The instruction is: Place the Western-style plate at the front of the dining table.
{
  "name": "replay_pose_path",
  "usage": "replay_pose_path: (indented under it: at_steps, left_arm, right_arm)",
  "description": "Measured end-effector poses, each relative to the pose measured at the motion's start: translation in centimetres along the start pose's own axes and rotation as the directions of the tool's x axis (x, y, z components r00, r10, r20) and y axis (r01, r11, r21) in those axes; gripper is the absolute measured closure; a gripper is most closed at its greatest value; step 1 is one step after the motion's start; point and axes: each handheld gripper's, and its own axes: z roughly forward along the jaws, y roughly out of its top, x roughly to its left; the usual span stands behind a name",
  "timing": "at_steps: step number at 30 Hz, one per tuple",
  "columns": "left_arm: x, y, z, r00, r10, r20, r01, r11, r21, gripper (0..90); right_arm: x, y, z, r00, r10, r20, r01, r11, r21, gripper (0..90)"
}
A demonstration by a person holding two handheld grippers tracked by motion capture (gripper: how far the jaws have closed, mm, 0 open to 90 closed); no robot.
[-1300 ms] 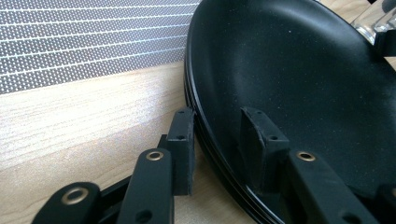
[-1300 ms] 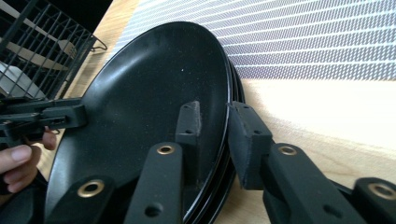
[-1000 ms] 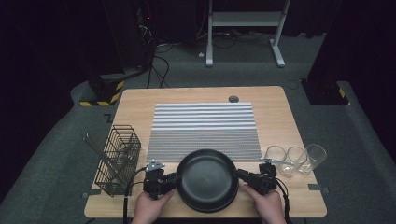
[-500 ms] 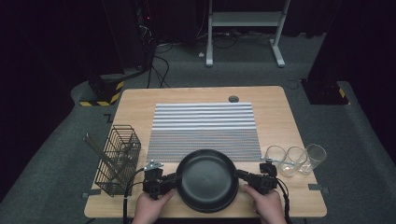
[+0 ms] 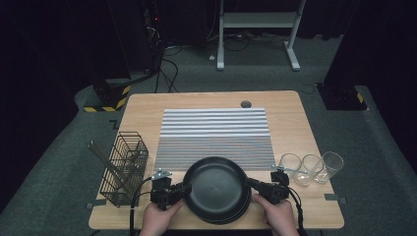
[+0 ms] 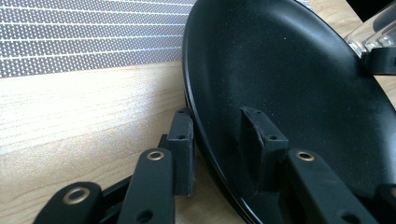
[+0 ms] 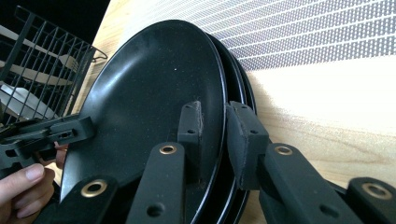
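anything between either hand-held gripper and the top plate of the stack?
Nothing visible. The left hand-held gripper straddles the left rim of the black plates, one jaw inside the top plate, one outside the stack. The right hand-held gripper has just been closing, its jaws on either side of the right rim.

**Matt black plates on pale wood**

From my seat the stack of black plates [image 5: 216, 189] looks matt with a faint sheen, finely speckled, smooth across the well. I take it for glazed ceramic, though I can't be sure from here. The table [image 5: 300, 128] is light wood with visible grain and a satin finish. The striped mat [image 5: 216, 132] reads as woven or perforated, dotted, dull grey and white. The basket [image 5: 125, 167] is thin dark wire. The three tumblers [image 5: 310, 167] are clear glass. My left gripper [image 6: 215, 140] and right gripper [image 7: 212, 128] have matt black plastic jaws with brass-coloured rivets.
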Motion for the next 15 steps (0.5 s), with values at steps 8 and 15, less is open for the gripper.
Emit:
replay_pose_path:
  at_steps: [8,15]
  left_arm:
    - [-0.26,-0.01,-0.23,0.9998,0.000,-0.022,0.000,0.9999,-0.010,67.6]
    - [-0.42,0.08,-0.14,0.9995,-0.002,-0.031,0.002,0.9999,-0.013,67.7]
  right_arm:
    - [0.35,0.12,0.35,0.9983,-0.043,0.038,0.043,0.999,-0.012,80.0]
    - [0.32,0.28,0.66,0.9968,-0.057,0.056,0.058,0.998,-0.021,84.2]
